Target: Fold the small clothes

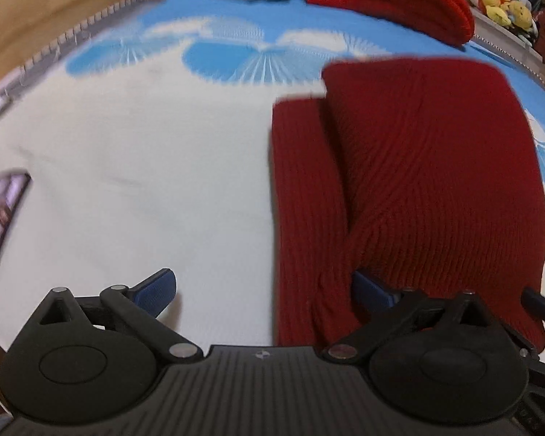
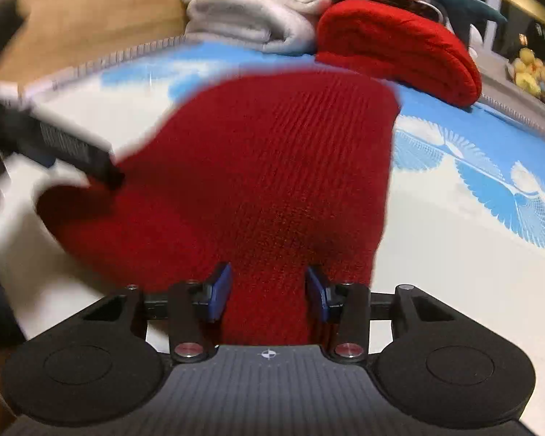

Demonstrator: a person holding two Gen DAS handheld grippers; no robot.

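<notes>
1. The dark red knit garment is bunched between my right gripper fingers, whose blue pads pinch a fold of it at the near edge.
2. My left gripper has its fingers spread wide; one blue pad sits over bare mattress cover, the other against the garment's near hem.
3. The garment lies folded on the white and blue mattress cover.
4. Farther back sit a brighter red folded knit and grey-white folded towels, touching each other.
5. A phone lies at the left edge.
</notes>
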